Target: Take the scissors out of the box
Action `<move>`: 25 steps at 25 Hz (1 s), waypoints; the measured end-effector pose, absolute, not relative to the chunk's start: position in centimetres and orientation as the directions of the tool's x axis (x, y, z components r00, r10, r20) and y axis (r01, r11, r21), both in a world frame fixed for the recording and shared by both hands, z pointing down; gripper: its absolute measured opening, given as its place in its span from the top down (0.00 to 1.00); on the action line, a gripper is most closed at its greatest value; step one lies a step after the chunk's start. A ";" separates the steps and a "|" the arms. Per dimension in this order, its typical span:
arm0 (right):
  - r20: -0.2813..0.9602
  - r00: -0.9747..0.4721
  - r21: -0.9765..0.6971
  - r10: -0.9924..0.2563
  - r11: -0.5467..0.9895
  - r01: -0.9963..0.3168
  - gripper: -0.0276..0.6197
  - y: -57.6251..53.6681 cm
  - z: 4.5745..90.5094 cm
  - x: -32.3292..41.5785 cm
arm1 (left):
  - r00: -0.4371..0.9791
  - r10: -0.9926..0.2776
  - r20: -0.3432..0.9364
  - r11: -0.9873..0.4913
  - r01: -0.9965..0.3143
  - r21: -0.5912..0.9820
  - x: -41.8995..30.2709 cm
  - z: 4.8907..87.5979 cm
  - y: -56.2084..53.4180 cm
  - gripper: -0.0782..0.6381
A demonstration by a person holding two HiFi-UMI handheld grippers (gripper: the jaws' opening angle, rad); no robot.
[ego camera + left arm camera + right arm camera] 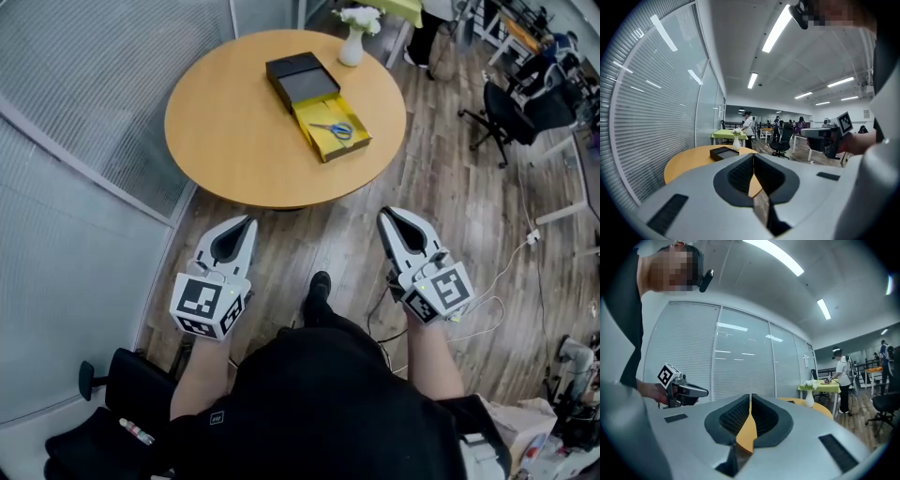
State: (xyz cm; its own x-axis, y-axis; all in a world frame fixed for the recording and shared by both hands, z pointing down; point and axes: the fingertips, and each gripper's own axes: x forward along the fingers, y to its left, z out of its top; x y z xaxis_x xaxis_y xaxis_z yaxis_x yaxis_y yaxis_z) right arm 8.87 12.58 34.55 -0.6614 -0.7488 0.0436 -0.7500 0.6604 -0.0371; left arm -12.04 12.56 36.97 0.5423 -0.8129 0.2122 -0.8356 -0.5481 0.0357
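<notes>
Blue-handled scissors (336,130) lie in the yellow inner tray (322,142) that sticks out of a black box (300,77) on the round wooden table (234,131). Both grippers hover over the floor, short of the table's near edge and well apart from the box. My left gripper (248,223) is shut with nothing in it, and its jaws meet tip to tip in the left gripper view (753,157). My right gripper (385,217) is likewise shut and empty (750,397). The left gripper view shows the black box (723,152) far ahead; the scissors are hidden there.
A white vase with flowers (352,41) stands at the table's far edge behind the box. A glass wall with blinds (84,122) runs along the left. Office chairs (511,108) and desks stand at the right, cables (497,291) lie on the wooden floor.
</notes>
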 end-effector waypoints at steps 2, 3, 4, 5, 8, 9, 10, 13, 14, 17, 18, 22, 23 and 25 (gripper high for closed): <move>0.049 -0.663 -0.055 -0.747 0.661 -0.749 0.90 10.0 35.2 10.0 | 0.544 -0.808 0.227 -0.553 -0.833 0.029 -10.9 37.1 10.1 0.87; 0.052 -0.665 -0.066 -0.745 0.662 -0.747 0.90 8.7 35.5 10.5 | 0.544 -0.806 0.233 -0.554 -0.832 0.027 -10.3 37.1 8.8 0.87; 0.054 -0.668 -0.076 -0.743 0.664 -0.744 0.90 7.4 35.8 11.0 | 0.544 -0.805 0.237 -0.555 -0.832 0.025 -9.8 37.1 7.6 0.87; 0.055 -0.671 -0.084 -0.740 0.666 -0.741 0.90 6.2 36.0 11.5 | 0.543 -0.805 0.240 -0.555 -0.832 0.023 -9.2 37.0 6.3 0.87; 0.055 -0.683 -0.110 -0.728 0.676 -0.729 0.90 2.8 36.4 12.9 | 0.535 -0.807 0.248 -0.550 -0.835 0.012 -7.9 36.6 2.6 0.87; 0.054 -0.687 -0.116 -0.724 0.679 -0.725 0.90 1.7 36.5 13.4 | 0.532 -0.809 0.251 -0.548 -0.836 0.009 -7.5 36.6 1.5 0.87; 0.052 -0.691 -0.121 -0.721 0.683 -0.721 0.90 0.8 36.6 13.9 | 0.530 -0.810 0.253 -0.546 -0.838 0.007 -7.0 36.5 0.4 0.87; 0.045 -0.700 -0.134 -0.712 0.690 -0.711 0.90 -1.7 36.7 15.2 | 0.521 -0.815 0.251 -0.537 -0.844 0.008 -5.9 36.4 -2.4 0.87; 0.043 -0.702 -0.137 -0.710 0.692 -0.708 0.90 -2.4 36.7 15.6 | 0.518 -0.819 0.249 -0.533 -0.846 0.007 -5.6 36.3 -3.2 0.87; 0.040 -0.713 -0.132 -0.700 0.703 -0.698 0.90 -4.3 36.4 16.3 | 0.508 -0.828 0.236 -0.522 -0.853 0.002 -4.9 35.7 -5.0 0.87; 0.042 -0.717 -0.129 -0.696 0.708 -0.694 0.90 -4.8 36.2 16.4 | 0.507 -0.830 0.232 -0.521 -0.854 0.002 -4.7 35.5 -5.4 0.87; 0.053 -0.728 -0.112 -0.684 0.720 -0.685 0.89 -6.6 36.1 15.9 | 0.509 -0.830 0.227 -0.520 -0.854 0.013 -4.6 35.7 -6.8 0.87; 0.057 -0.729 -0.107 -0.682 0.722 -0.683 0.89 -7.1 36.1 15.8 | 0.511 -0.830 0.224 -0.521 -0.854 0.016 -4.6 35.7 -7.2 0.87; 0.067 -0.727 -0.100 -0.683 0.721 -0.686 0.89 -8.2 36.4 15.6 | 0.514 -0.830 0.217 -0.523 -0.852 0.017 -4.8 35.7 -8.2 0.87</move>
State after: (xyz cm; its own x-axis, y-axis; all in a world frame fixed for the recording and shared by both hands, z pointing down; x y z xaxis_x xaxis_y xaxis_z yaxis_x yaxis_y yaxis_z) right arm 15.61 -8.18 36.38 -0.7274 -0.6829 0.0668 -0.6859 0.7208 -0.1000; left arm -4.75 -8.24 35.71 0.5139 -0.8300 0.2170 -0.8521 -0.5230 0.0173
